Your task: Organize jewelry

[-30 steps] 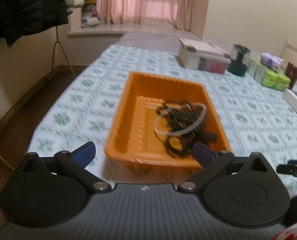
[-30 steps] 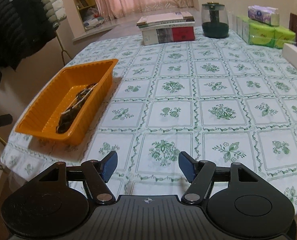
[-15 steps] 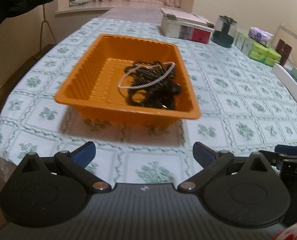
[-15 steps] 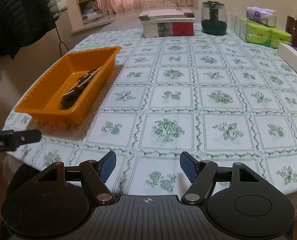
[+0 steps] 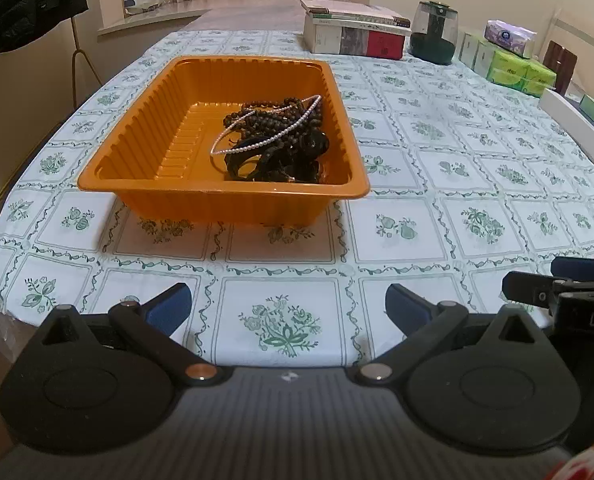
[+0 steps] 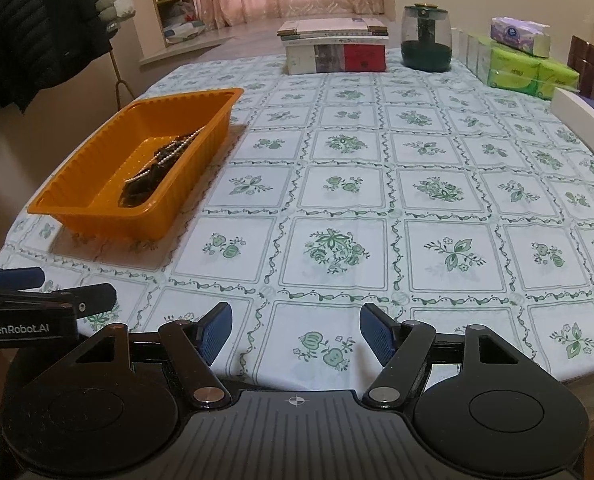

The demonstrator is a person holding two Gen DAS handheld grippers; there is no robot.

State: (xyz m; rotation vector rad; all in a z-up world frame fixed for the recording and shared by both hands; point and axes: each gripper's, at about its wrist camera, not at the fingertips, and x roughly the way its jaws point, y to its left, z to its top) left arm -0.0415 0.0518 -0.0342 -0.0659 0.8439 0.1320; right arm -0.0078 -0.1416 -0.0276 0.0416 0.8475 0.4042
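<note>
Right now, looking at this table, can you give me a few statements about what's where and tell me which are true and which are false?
1. The jewelry lies piled inside the orange tray. True.
2. The left gripper is clamped on a necklace. False: its jaws are open with nothing between them.
3. A white bead strand lies on top of the dark beads. True.
4. The right gripper is reaching into the tray. False: it is open over bare tablecloth, beside the tray.
5. The stacked books sit inside the tray. False: they are at the table's far end.
</note>
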